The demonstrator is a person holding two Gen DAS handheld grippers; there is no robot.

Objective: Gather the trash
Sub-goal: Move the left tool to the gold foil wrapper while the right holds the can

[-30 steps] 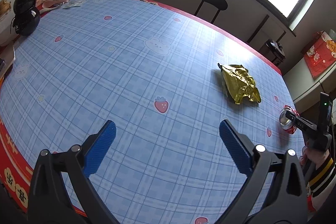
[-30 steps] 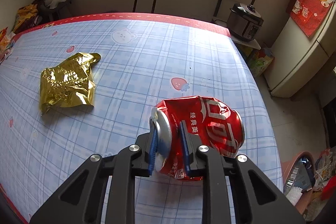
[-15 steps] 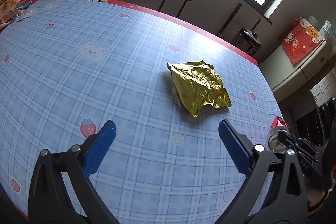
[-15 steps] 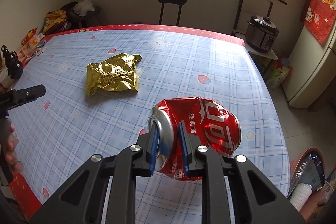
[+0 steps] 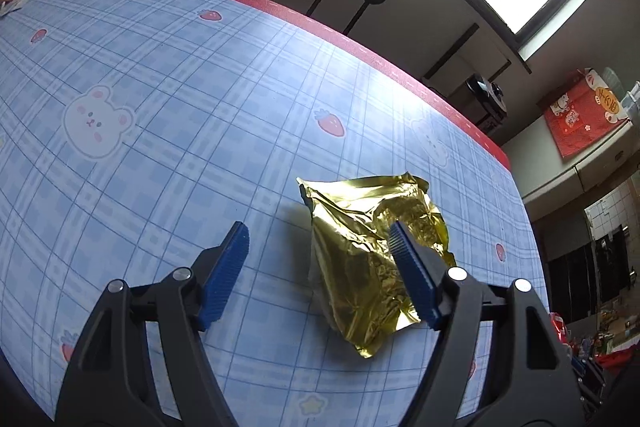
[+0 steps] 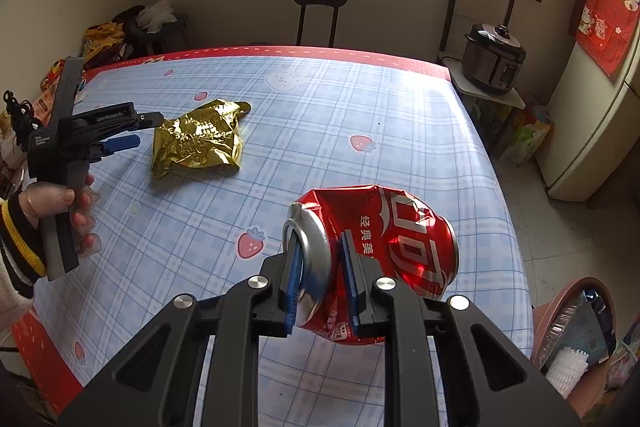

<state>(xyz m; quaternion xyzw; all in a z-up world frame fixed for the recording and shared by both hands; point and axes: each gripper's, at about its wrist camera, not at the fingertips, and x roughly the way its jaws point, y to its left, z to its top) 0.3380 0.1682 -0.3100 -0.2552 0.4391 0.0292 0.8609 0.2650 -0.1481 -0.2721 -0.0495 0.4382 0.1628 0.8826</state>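
A crumpled gold foil wrapper (image 5: 368,247) lies on the blue checked tablecloth (image 5: 160,99). My left gripper (image 5: 318,239) is open just above the cloth, its right finger over the wrapper, its left finger over bare cloth. In the right wrist view the wrapper (image 6: 198,143) lies at the left with the left gripper (image 6: 140,131) just short of it. My right gripper (image 6: 320,247) is shut on the rim of a crushed red soda can (image 6: 384,251) and holds it above the table's right part.
A pinkish bin (image 6: 576,323) with packaging stands on the floor at the table's right corner. A black stool (image 6: 318,11) stands beyond the far edge. A rice cooker (image 6: 494,57) and a fridge (image 6: 592,131) stand at the right. Snack bags (image 6: 102,41) pile at the far left.
My left gripper has moved right and forward across the table to the gold wrapper, staying open. My right gripper has lifted and pulled back with the can still in it.
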